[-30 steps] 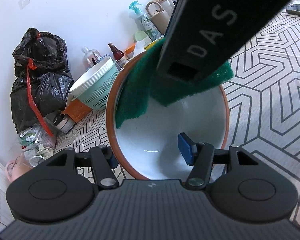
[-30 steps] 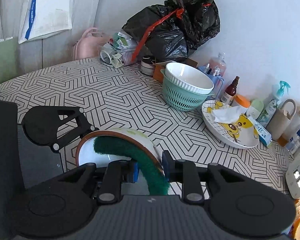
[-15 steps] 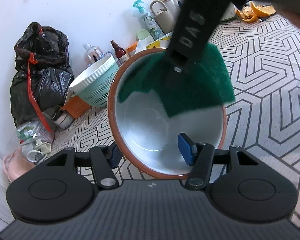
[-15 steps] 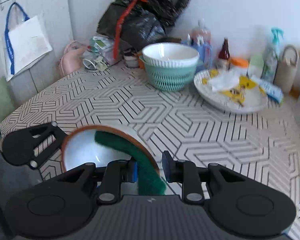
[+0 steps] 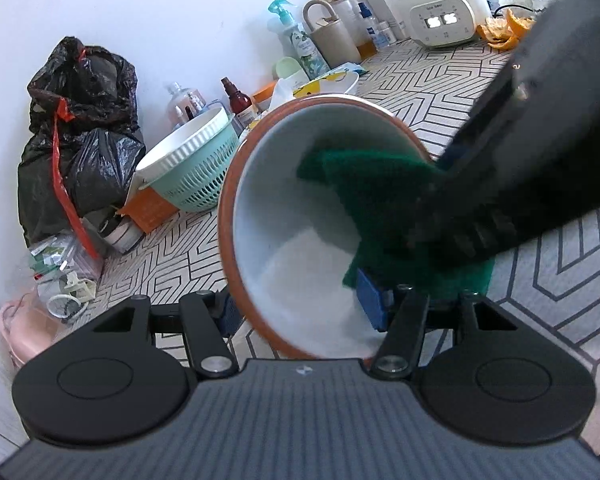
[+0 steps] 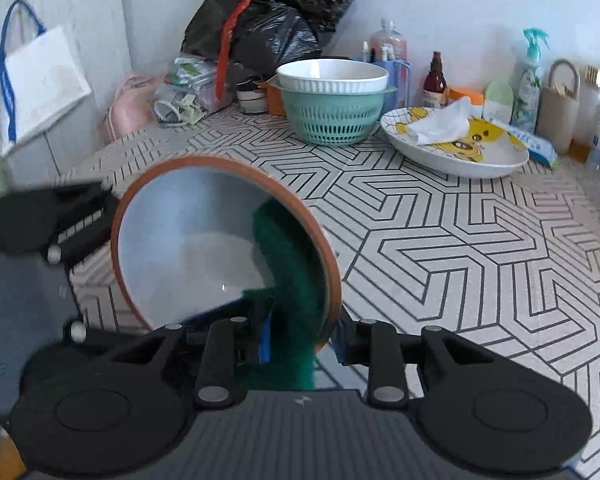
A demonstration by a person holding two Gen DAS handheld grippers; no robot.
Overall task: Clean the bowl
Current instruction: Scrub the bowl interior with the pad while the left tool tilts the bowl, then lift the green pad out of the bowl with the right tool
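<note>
green scouring pad (image 6: 296,280) sits pinched in your right gripper (image 6: 300,344), its jaws closed on it, and it has swept from the far rim down the bowl's right inner wall in the last second. your left gripper (image 5: 296,312) keeps its jaws clamped on the near rim of the orange-rimmed bowl (image 5: 276,216), tilted above the tabletop (image 6: 460,240). scrubbing looks underway; the inside looks clean here.
</note>
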